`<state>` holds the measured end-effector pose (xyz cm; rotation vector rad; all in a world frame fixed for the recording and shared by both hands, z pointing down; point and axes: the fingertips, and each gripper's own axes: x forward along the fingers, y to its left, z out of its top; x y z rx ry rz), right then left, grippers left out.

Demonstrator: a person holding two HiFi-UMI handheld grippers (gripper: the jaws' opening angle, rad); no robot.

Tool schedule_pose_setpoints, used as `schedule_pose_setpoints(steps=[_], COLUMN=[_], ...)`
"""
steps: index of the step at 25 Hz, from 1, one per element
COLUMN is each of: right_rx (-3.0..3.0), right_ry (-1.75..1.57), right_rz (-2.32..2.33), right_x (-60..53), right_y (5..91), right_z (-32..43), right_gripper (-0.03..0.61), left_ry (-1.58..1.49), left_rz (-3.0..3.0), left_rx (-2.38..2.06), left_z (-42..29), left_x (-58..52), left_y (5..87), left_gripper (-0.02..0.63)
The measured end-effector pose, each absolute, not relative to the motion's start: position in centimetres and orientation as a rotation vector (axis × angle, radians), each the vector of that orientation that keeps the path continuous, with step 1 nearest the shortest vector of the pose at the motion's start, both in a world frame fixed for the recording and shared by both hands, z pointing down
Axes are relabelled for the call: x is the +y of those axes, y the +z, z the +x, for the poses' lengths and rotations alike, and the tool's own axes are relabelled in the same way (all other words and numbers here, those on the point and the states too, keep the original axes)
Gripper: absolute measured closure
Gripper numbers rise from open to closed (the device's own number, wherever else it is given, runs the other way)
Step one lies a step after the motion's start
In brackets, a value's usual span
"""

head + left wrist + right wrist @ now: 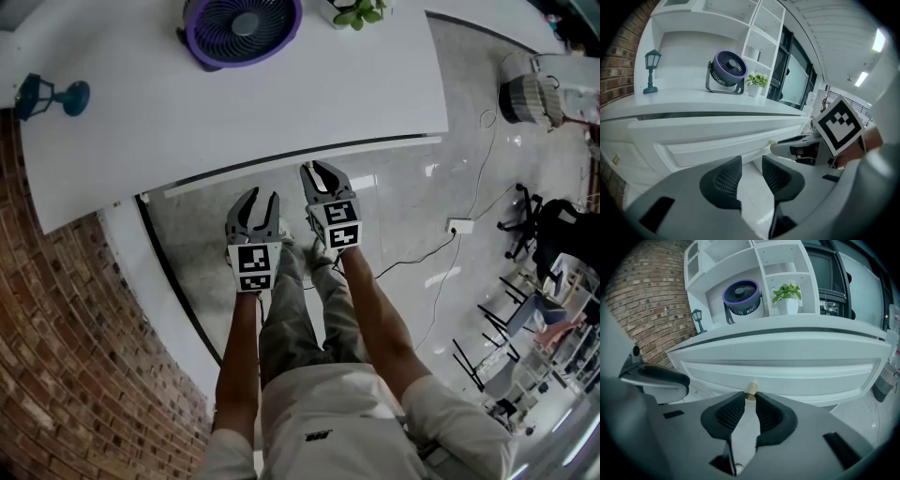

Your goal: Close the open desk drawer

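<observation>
Desk (281,94): white and long, with a curved near edge; it runs across the far side, in front of me.
Drawer (787,373): a wide white front just under the desk's near edge. In the head view it shows as a thin strip proud of that edge, so it looks slightly out, though I can't be sure from this angle.
Fan (244,26): purple-rimmed, on the far part of the desk top.
Right gripper (750,399): my fingers (729,416) are drawn in to a narrow gap, and their tips pinch the drawer's knob from both sides.
Left gripper (751,161): just left of the right one and a little nearer to me. Its fingers (726,180) are moderately apart and hold nothing, pointing at the drawer front.
Plant (787,298): green leaves in a white pot, just right of the fan.
Lamp ornament (650,72): a small teal lantern, far left on the desk.
Knob (750,391): a small brass stub at the middle of the drawer front.
</observation>
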<state>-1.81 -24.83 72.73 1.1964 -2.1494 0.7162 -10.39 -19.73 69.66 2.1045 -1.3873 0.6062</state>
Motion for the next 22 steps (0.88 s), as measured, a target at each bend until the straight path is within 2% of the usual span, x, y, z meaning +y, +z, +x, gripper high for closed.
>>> schedule_pose_setpoints(steps=[22], right_rx=[-2.161], right_ry=[0.689], right_rz=[1.215], right_x=[-27.8], right_y=[72.7], right_z=[-2.5], right_gripper=[0.497], left_ry=[0.576], left_rz=[2.118], left_rx=[-1.42], left_z=[-11.1], left_x=[-22.0], left_y=[69.0], left_gripper=[0.465])
